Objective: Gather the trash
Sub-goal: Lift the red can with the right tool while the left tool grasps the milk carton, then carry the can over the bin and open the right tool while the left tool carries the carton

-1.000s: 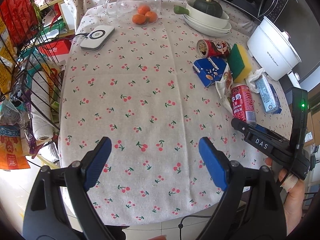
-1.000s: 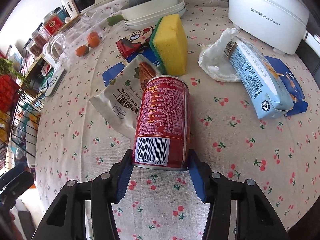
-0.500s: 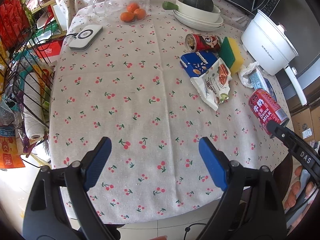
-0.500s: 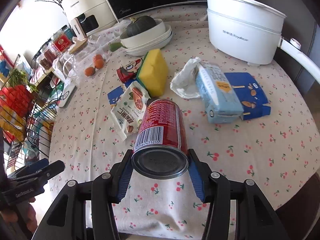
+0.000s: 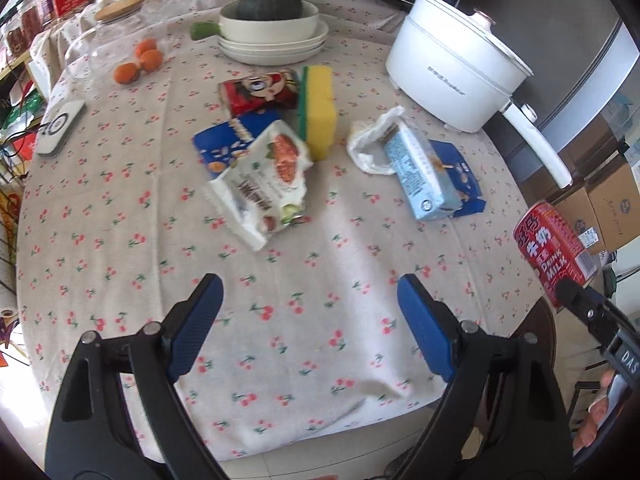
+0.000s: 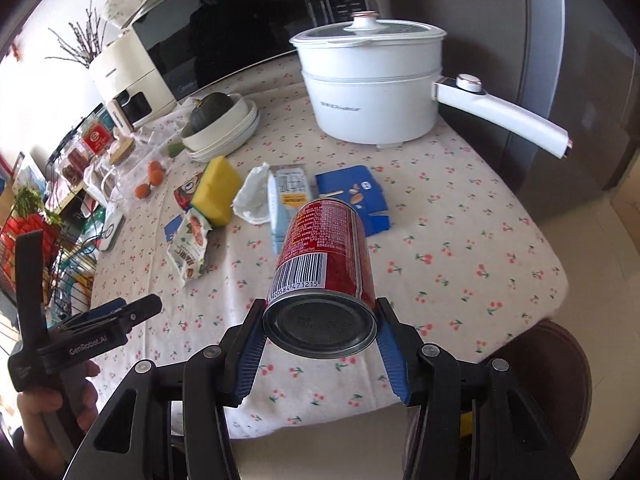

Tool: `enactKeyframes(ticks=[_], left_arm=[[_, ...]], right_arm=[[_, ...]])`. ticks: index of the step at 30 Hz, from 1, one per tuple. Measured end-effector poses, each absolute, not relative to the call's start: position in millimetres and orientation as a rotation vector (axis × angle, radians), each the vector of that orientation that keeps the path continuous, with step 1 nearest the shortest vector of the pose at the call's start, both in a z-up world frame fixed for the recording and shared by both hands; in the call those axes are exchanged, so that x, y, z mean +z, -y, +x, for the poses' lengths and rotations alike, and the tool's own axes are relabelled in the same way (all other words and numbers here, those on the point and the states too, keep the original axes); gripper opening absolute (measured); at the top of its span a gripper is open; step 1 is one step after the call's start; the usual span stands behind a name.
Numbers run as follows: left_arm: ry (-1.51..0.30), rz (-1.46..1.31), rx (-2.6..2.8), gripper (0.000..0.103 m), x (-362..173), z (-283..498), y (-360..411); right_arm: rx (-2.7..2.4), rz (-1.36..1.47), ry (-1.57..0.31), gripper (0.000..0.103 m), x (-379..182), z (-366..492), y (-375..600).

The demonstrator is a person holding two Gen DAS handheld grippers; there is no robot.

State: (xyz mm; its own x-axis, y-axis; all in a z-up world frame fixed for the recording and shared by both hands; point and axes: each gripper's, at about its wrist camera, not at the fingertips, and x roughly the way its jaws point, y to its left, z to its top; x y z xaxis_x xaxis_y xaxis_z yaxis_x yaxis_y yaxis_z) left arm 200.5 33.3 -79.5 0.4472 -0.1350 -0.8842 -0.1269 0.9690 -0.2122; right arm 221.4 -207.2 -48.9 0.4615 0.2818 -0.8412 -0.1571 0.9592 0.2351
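Your R gripper (image 6: 320, 344) clamps the red milk can (image 6: 326, 256), long axis along the fingers, off the table edge. L gripper (image 5: 308, 320) is wide open, empty, nearer the snack wrapper (image 5: 266, 184) lying ahead.

A round counter (image 5: 120, 216) under a pale cloth printed with small red cherries fills most of both views, lit by daylight that falls brightly on its near edge. Behind it stand a black microwave (image 6: 240, 36) and a cream appliance (image 6: 128, 76), with a grey steel fridge (image 6: 580, 80) to the right. A wire rack (image 6: 36, 248) stands at the left. Cardboard boxes (image 5: 604, 204) sit on the pale tiled floor (image 5: 320, 456).
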Motion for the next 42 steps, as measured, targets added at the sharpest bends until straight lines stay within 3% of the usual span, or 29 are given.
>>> enactKeyframes(ticks=[10,15,20,42], left_arm=[[-1.123,-0.266,0.009,0.074,-103,276,57],[-1.148,-0.208,0.059,0.073,-114,304,77],[-1.202,-0.177,0.091,0.055,-128,309,77],[-1.061,-0.206,-0.039,0.055,-68,186,-4]], right_arm=[[0.177,0.195,-1.112,0.054,-69,228,274],[0.165,0.219,-1.119,0.054,-70,230,295],[0.151,0.239,-1.125,0.054,-71,232,306],[0.18,0.208,-1.074,0.054,-55,205,282]])
